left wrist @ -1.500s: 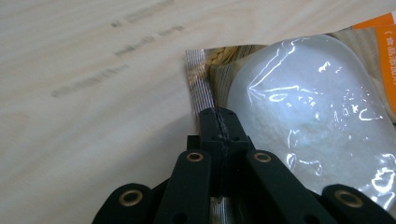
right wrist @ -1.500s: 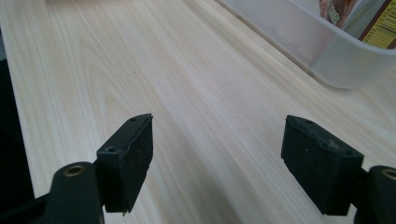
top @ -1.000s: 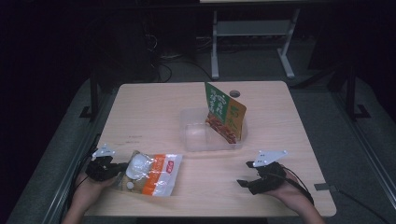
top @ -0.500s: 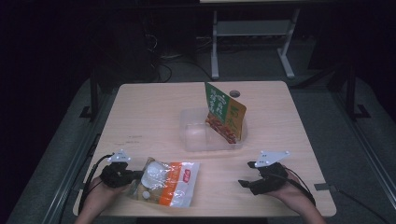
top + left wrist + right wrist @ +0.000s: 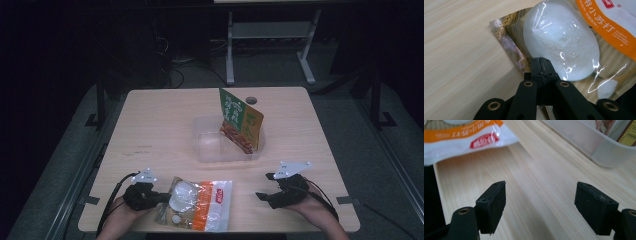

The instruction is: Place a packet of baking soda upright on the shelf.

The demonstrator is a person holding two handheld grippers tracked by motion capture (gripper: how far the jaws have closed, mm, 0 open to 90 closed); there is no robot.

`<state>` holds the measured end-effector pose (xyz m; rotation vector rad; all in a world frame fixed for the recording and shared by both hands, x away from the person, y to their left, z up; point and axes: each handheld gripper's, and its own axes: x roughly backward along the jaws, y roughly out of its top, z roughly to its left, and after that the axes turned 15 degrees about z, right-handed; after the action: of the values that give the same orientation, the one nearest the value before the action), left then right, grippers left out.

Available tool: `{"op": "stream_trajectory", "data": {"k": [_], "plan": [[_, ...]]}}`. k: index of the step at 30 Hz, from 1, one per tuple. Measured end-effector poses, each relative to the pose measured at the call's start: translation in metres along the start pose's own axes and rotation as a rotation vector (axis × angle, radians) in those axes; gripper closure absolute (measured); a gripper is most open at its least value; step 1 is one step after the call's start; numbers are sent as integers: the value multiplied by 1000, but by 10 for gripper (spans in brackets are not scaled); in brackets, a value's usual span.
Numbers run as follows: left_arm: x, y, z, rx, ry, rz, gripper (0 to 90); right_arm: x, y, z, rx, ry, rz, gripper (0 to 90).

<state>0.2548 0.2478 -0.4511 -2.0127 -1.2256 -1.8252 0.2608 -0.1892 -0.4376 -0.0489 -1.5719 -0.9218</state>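
Note:
A clear and orange bag of white powder (image 5: 200,204) (image 5: 564,42) lies near the table's front edge. My left gripper (image 5: 159,198) (image 5: 540,65) is shut on the bag's left edge, its jaws pinching the foil seam. The bag's white and orange end (image 5: 466,137) reaches into the right gripper view. My right gripper (image 5: 263,196) (image 5: 540,201) rests open at the front right, with bare table between its fingertips. A green and orange snack pouch (image 5: 241,126) leans upright in a clear plastic tub (image 5: 210,146) at the table's middle.
The wooden table (image 5: 160,125) has a round cable hole (image 5: 251,100) at its far edge. The tub's wall (image 5: 599,150) stands close ahead of my right gripper. Beyond the table, a white frame (image 5: 265,35) stands on the dark floor.
My left gripper has dragged the powder bag rightward along the front edge of the table. The right gripper has stayed put.

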Motion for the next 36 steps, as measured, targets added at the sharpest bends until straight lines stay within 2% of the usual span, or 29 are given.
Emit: {"op": "stream_trajectory", "data": {"k": [1,2,3,7,8,12,13,15,16,18,19,21,22,23,24,28,32,36], "plan": [[0,0,0,0,0,0,897,0,0,0,0,0,0,246],[-2,4,-2,-23,10,2,897,1,0,0,-3,-1,-4,246],[-1,6,-2,-28,22,-2,892,1,0,0,-2,0,-3,246],[3,12,1,-49,27,-39,798,1,-1,0,-2,0,-2,246],[6,20,3,-91,30,-59,754,0,-1,0,-3,2,0,246],[7,40,2,-199,10,-86,603,-1,0,0,-2,4,2,246],[7,40,2,-199,10,-86,560,-1,0,0,-1,4,3,246],[2,55,1,-273,-18,-74,485,-1,0,0,-3,4,4,246],[-1,60,1,-295,-25,-63,444,-1,0,0,-5,4,6,246],[-4,64,1,-308,-37,-54,398,-1,-1,-1,-5,6,6,246],[-11,70,-1,-346,-44,-35,377,-1,-1,-1,-4,6,7,246],[-15,72,-1,-356,-53,-23,357,-1,-2,-1,1,5,6,246],[-22,75,-2,-384,-62,2,348,-1,-2,-1,-1,5,9,246],[-22,75,-2,-384,-62,2,345,-1,-2,-1,-1,5,9,246],[-29,76,-3,-404,-71,23,345,-1,-2,-1,1,3,11,246],[-32,75,-4,-407,-80,24,333,-1,-1,-1,2,4,14,246],[-36,74,-3,-423,-36,53,359,-3,-1,0,3,8,19,246],[-37,72,2,-394,-44,44,407,-3,0,0,8,6,20,246]]}}
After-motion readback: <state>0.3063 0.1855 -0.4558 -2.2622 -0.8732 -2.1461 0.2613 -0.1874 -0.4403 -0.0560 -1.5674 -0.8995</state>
